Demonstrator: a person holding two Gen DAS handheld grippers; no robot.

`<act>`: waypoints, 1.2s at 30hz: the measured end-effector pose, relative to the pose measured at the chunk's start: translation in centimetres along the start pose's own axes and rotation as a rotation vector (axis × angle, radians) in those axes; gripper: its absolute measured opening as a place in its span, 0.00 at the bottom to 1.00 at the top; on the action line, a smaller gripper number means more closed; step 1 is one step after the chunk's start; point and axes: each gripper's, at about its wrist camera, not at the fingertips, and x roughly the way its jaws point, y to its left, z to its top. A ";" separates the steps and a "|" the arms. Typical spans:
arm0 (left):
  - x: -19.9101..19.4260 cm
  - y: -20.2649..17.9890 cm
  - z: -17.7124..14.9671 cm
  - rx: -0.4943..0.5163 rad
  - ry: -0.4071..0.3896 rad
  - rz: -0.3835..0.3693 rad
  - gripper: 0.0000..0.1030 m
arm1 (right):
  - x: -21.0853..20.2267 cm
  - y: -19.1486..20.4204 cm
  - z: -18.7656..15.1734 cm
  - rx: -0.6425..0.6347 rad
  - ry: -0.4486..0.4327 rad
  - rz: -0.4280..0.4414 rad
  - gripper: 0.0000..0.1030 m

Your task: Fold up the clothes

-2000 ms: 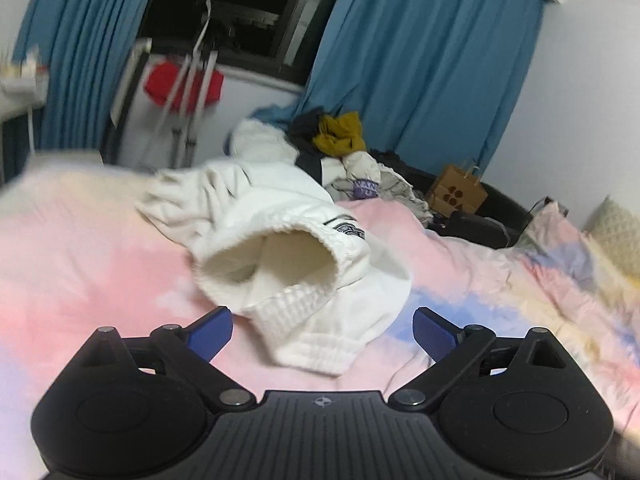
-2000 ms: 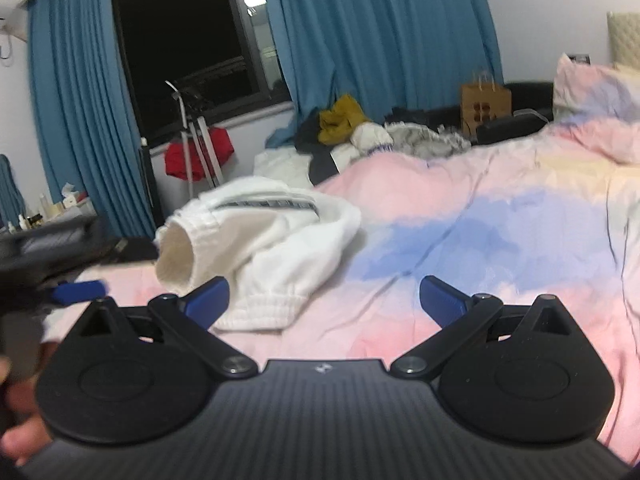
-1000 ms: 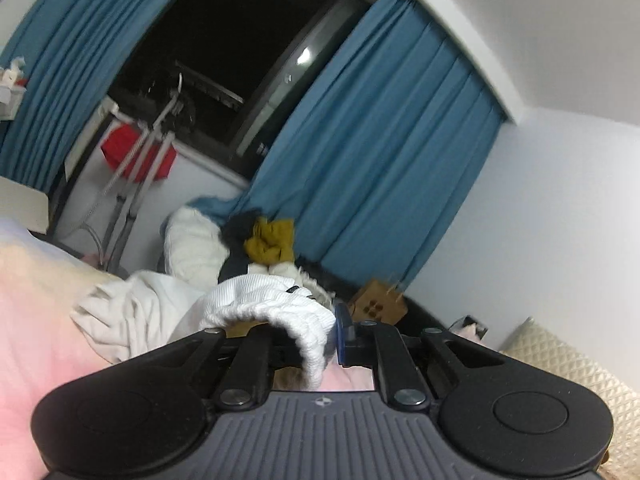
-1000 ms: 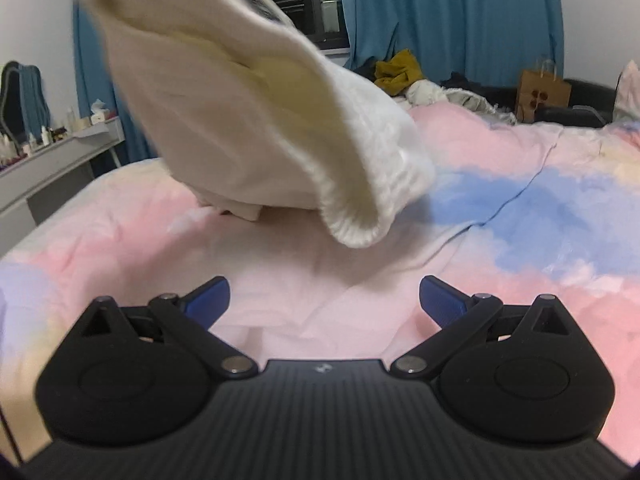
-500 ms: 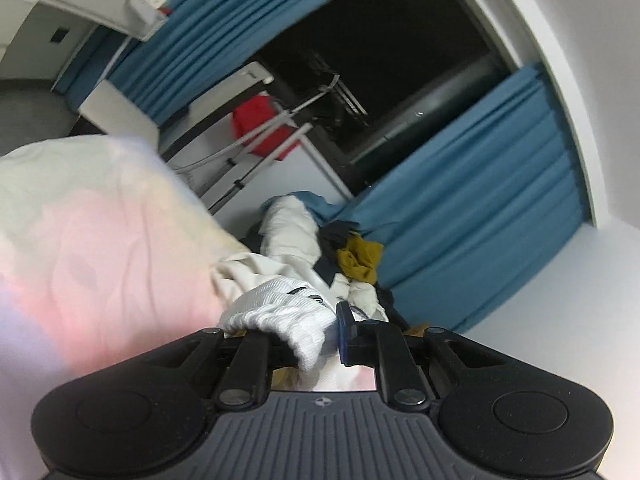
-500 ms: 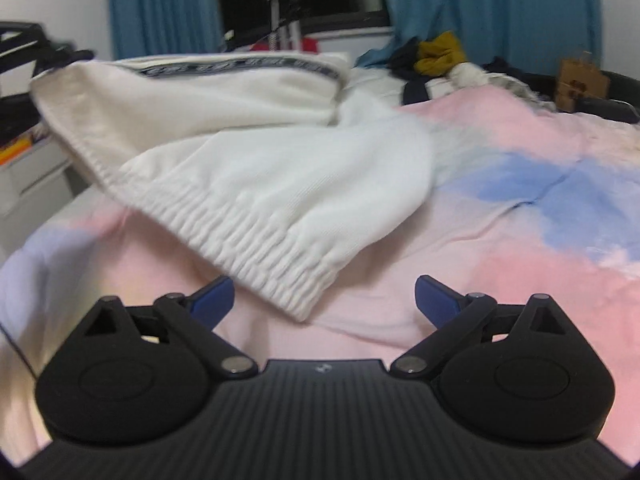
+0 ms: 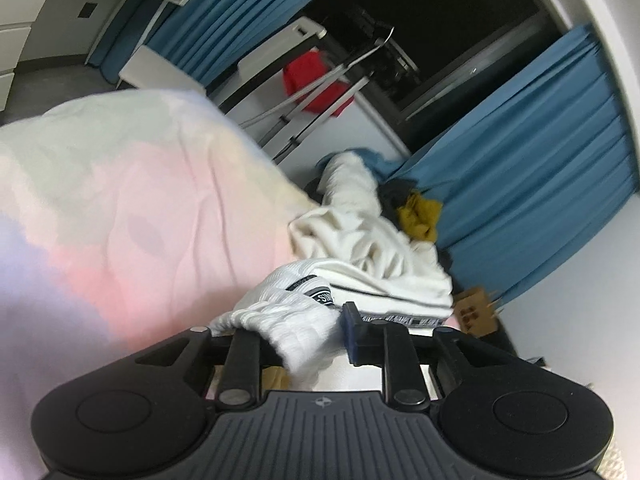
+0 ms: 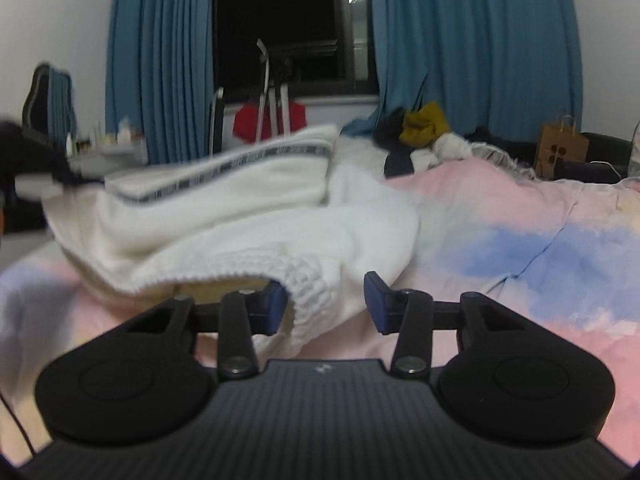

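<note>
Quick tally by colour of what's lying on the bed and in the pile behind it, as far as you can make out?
White: 2, the white sweatshirt between both grippers and a white bundle in the pile
Mustard yellow: 1, a mustard garment
Dark navy: 1, a dark garment
Total: 4 that can be told apart; the pile may hide more.

white knit sweater [image 8: 248,216] | ribbed hem, dark striped band | crumpled, spread across pastel bedspread [image 8: 520,240]

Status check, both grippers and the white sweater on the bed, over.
Left gripper easing open, ribbed hem between its jaws. Right gripper closing around white sweater cuff, gap remains. Nothing in the way.
</note>
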 end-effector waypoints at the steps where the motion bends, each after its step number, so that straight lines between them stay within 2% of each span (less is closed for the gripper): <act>1: 0.1 0.0 -0.3 -0.003 0.012 0.009 0.31 | 0.3 -0.2 -0.2 0.000 0.012 0.000 0.44; 2: 0.2 0.0 -0.6 -0.008 0.026 0.018 0.37 | 0.9 -0.4 -0.6 0.006 0.040 0.002 0.43; 5: 0.3 0.5 -1.3 -0.086 0.075 0.009 0.48 | 2.3 -1.1 -1.7 0.026 0.114 -0.010 0.41; 10: -1.4 0.3 -3.2 -0.130 0.087 0.027 0.59 | 3.9 -2.1 -2.7 0.092 0.207 -0.009 0.42; 15: -2.7 0.1 -5.0 -0.164 0.071 0.046 0.60 | 4.1 -2.3 -2.8 0.133 0.237 0.010 0.41; 18: -2.6 -0.2 -5.2 -0.162 0.039 0.054 0.59 | 3.7 -2.4 -2.6 0.143 0.228 0.031 0.28; 19: -2.4 -0.3 -5.0 -0.159 0.020 0.054 0.55 | 3.6 -2.4 -2.5 0.148 0.220 0.043 0.20; 20: -2.2 -0.4 -4.8 -0.157 0.004 0.054 0.42 | 3.4 -2.3 -2.3 0.143 0.208 0.049 0.15; 21: -2.0 -0.5 -4.6 -0.156 -0.013 0.055 0.31 | 3.1 -2.2 -2.1 0.141 0.195 0.054 0.15; 22: -1.7 -0.5 -4.1 -0.152 -0.024 0.063 0.09 | 2.7 -2.1 -1.9 0.140 0.182 0.061 0.14; 28: -1.6 -2.2 0.7 -0.093 -0.094 0.052 0.08 | -0.9 -1.5 -0.6 0.203 0.133 0.172 0.13; 32: -3.4 -5.5 5.2 0.053 -0.147 0.057 0.07 | -2.1 2.2 1.2 0.138 0.074 0.270 0.10; 36: -5.5 -7.7 11.5 0.132 -0.217 0.072 0.07 | -1.5 6.9 3.5 0.157 0.042 0.414 0.09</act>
